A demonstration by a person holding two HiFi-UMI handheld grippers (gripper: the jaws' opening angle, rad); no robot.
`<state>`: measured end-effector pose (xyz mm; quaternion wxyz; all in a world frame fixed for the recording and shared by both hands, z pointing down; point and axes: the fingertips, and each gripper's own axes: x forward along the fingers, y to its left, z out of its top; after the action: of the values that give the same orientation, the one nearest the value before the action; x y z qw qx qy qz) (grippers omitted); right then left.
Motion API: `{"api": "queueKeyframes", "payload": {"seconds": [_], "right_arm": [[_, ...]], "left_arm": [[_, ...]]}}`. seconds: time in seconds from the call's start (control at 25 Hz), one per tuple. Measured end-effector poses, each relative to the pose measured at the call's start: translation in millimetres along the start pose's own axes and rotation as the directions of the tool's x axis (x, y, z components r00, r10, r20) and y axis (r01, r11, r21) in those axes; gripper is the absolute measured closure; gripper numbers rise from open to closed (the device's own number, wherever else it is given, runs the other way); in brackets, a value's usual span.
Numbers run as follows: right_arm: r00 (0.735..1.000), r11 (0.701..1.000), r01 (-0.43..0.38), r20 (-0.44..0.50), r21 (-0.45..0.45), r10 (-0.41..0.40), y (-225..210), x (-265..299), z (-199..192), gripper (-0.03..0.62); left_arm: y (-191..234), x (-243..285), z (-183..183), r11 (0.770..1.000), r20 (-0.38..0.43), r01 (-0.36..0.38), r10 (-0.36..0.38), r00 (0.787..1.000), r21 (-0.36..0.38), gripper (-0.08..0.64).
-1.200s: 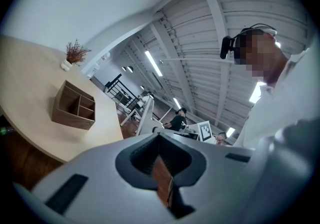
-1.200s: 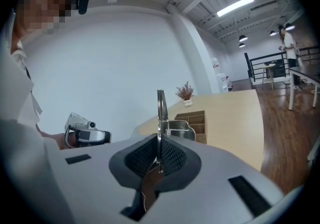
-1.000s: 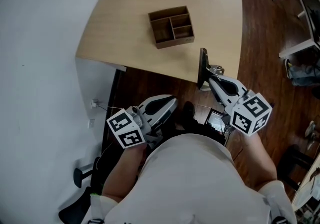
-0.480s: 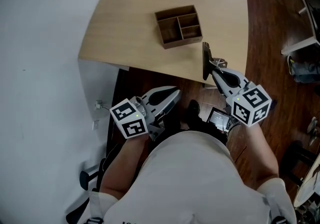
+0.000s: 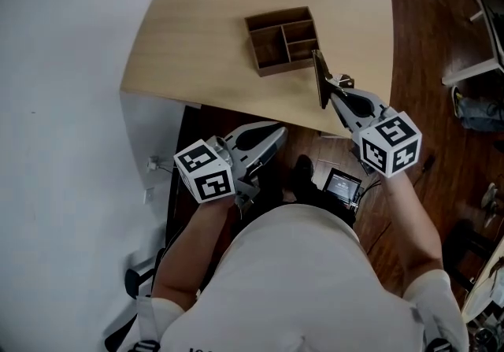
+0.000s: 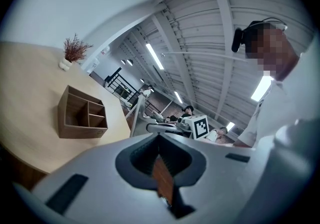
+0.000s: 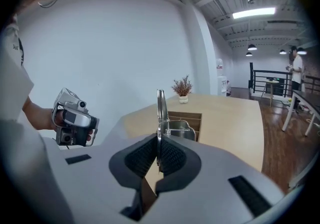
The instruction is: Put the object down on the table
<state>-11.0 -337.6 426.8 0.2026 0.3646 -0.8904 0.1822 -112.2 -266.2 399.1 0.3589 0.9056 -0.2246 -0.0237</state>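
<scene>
Right gripper view showed the right gripper (image 7: 159, 150) with its jaws pinched together on the lower edge of a clipboard (image 7: 160, 113), which stood upright and edge-on ahead of the pads, metal clip on its right face. From the head view, the right gripper (image 5: 331, 94) held the clipboard (image 5: 319, 79) above the near edge of the table (image 5: 197, 35); whether it touched the wood could not be told. Just ahead and to the left sat a wooden organizer box (image 5: 283, 39), close beside the board. Bare tabletop lay open ahead and to the right. The left gripper (image 5: 276, 134) hung low, short of the table edge, its jaws (image 6: 161, 160) all but closed on nothing.
</scene>
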Motion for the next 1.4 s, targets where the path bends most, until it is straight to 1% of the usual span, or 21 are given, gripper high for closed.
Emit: {"api": "queueKeyframes", "payload": {"seconds": [0.4, 0.6, 0.92, 1.12, 1.24, 1.4], "right_arm": [[1.0, 1.0, -0.001, -0.02, -0.023, 0.0, -25, 38, 11, 0.589], [1.0, 0.999, -0.001, -0.028, -0.044, 0.0, -38, 57, 19, 0.589], [0.998, 0.996, 0.002, -0.058, -0.094, -0.008, -60, 86, 23, 0.589], [0.998, 0.995, 0.004, -0.068, -0.1, -0.011, -68, 100, 28, 0.589], [0.997, 0.992, -0.002, -0.072, -0.126, -0.008, -69, 108, 33, 0.589], [0.995, 0.983, -0.012, -0.099, -0.183, -0.006, -73, 127, 34, 0.589]], "left_arm": [[21, 12, 11, 1.0, 0.003, -0.002, 0.002, 1.0, 0.008, 0.561], [33, 19, 19, 1.0, 0.0, -0.019, 0.019, 1.0, 0.009, 0.561], [38, 29, 25, 1.0, 0.001, -0.016, 0.016, 1.0, 0.011, 0.561], [41, 33, 30, 1.0, 0.004, -0.017, 0.017, 1.0, 0.013, 0.561], [42, 35, 31, 1.0, 0.006, -0.015, 0.015, 1.0, 0.013, 0.561], [48, 39, 33, 1.0, 0.004, -0.018, 0.018, 1.0, 0.004, 0.561]]}}
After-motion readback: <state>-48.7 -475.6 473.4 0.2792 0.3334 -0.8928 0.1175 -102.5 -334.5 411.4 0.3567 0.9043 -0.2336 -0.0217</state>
